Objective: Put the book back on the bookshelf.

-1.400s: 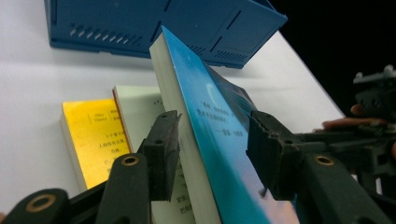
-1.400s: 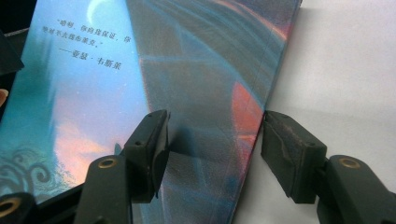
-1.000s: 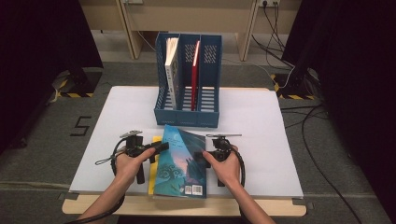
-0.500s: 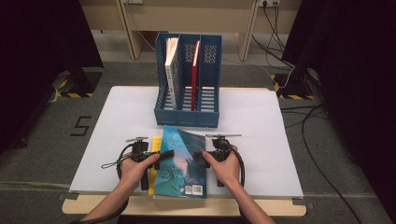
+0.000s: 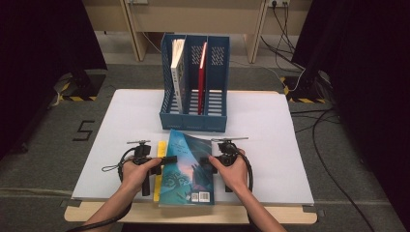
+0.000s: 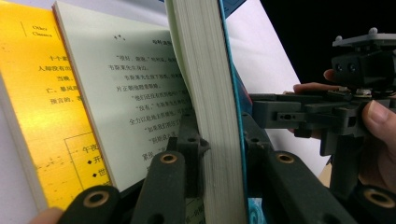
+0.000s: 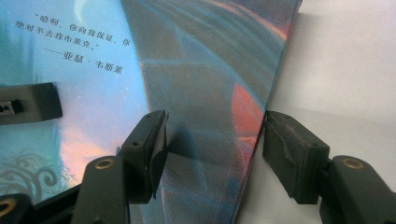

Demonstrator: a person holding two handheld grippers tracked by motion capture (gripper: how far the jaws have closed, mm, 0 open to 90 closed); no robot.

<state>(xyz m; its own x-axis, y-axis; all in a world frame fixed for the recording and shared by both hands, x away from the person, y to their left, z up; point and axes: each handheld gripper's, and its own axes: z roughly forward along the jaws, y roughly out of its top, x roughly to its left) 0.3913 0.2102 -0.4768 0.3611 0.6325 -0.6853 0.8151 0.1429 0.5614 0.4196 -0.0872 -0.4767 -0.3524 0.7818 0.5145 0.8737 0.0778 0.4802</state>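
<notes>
The teal book (image 5: 186,169) lies at the near edge of the white table (image 5: 270,145), in front of the blue file rack (image 5: 194,82), with both grippers at its sides. The left gripper (image 6: 217,154) pinches the raised block of pages and cover between its jaws — the pages' lower part is hidden behind them. Beside the block a yellow flap (image 6: 42,116) reads "Other Classics"; the printed Chinese page is too small to read surely. The right gripper (image 7: 212,140) stands spread at the book's opposite edge: one jaw rests on the cover, the other sits on the table just off the edge. The cover's title is cut off — a barcode (image 5: 204,196) shows near its bottom corner.
</notes>
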